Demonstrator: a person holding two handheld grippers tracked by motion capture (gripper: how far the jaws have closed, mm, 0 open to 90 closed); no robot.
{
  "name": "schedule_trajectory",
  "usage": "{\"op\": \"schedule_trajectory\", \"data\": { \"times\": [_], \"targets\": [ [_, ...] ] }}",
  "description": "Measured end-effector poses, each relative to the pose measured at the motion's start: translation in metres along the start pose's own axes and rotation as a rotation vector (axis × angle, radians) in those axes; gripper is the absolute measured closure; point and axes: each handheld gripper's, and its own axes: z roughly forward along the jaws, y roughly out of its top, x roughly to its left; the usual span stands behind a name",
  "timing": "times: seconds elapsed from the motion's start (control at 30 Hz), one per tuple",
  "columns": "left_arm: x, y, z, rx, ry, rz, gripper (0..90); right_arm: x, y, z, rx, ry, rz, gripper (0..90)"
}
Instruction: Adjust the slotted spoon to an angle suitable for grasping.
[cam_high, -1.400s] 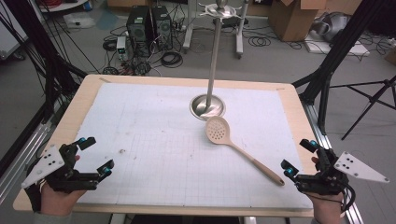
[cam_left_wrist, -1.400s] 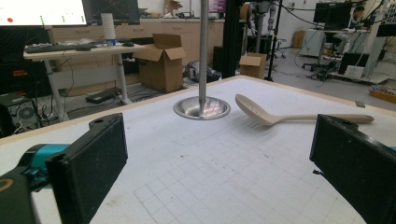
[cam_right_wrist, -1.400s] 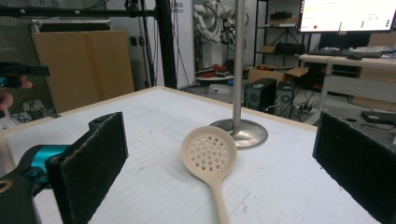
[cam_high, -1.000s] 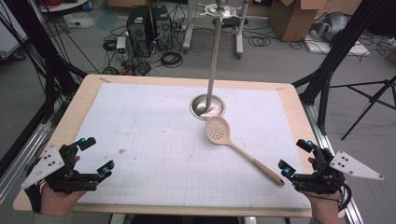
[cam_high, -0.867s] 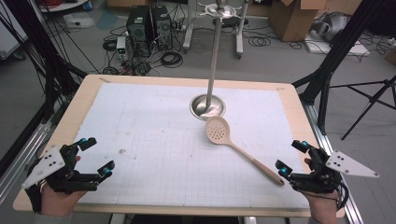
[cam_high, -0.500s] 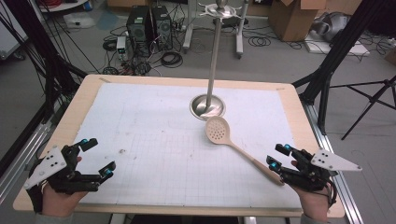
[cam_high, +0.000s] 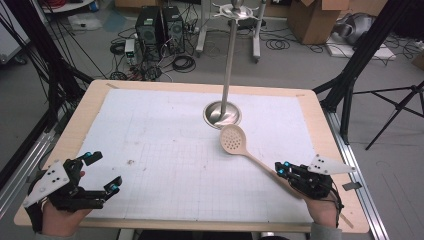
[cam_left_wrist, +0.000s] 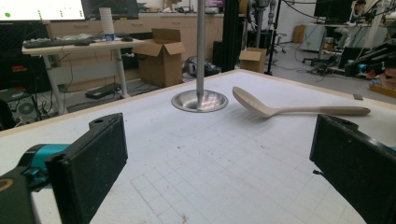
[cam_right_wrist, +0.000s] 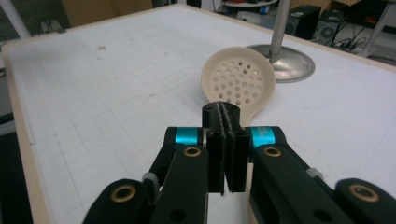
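A beige slotted spoon (cam_high: 233, 141) lies on the white grid mat, its bowl near a metal stand's base and its handle running toward the near right. My right gripper (cam_high: 280, 169) sits over the handle's end. In the right gripper view the right gripper (cam_right_wrist: 223, 112) is shut, pads pressed together, with the spoon's bowl (cam_right_wrist: 239, 79) just beyond and the handle passing beneath. My left gripper (cam_high: 102, 171) rests open at the near left corner. In the left gripper view the left gripper (cam_left_wrist: 219, 158) holds nothing, and the spoon (cam_left_wrist: 261, 106) lies far ahead.
A metal pole stand (cam_high: 222, 114) rises from a round base at the mat's far middle. The wooden table edge (cam_high: 200, 226) frames the mat (cam_high: 160, 145). Cables, boxes and tripod legs stand on the floor beyond the table.
My right gripper moved left from the table's right edge onto the spoon handle's end and went from open to shut. The left gripper barely moved.
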Motion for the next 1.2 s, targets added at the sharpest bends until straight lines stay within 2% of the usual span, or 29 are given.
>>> {"op": "schedule_trajectory", "data": {
  "times": [0.17,0.23,0.33,0.4,0.47,0.9,1.03,1.2],
  "targets": [
    [0.0,-0.001,-0.001,0.002,0.001,-0.001,4.5,-0.005,-0.008,0.009,0.079,0.036,0.003,90.0],
    [0.0,-0.001,0.0,0.007,-0.001,0.001,4.5,-0.007,-0.011,0.012,0.092,0.052,0.004,90.0],
    [-0.001,-0.001,0.001,0.008,-0.002,0.0,4.5,-0.011,-0.016,0.014,0.115,0.058,0.03,90.0],
    [-0.001,-0.001,0.001,0.007,-0.002,-0.002,4.5,-0.012,-0.018,0.015,0.115,0.054,0.031,90.0],
    [-0.001,-0.002,0.002,0.01,-0.004,-0.002,4.5,-0.016,-0.024,0.016,0.14,0.054,0.058,90.0],
    [-0.001,-0.002,0.004,0.014,-0.009,-0.002,4.5,-0.023,-0.042,0.023,0.233,0.064,0.065,90.0],
    [0.0,-0.003,0.005,0.017,-0.009,-0.002,4.5,-0.023,-0.045,0.025,0.286,0.054,0.07,90.0],
    [-0.001,-0.003,0.005,0.018,-0.009,-0.005,4.5,-0.025,-0.049,0.027,0.317,0.026,0.059,90.0]
  ]
}}
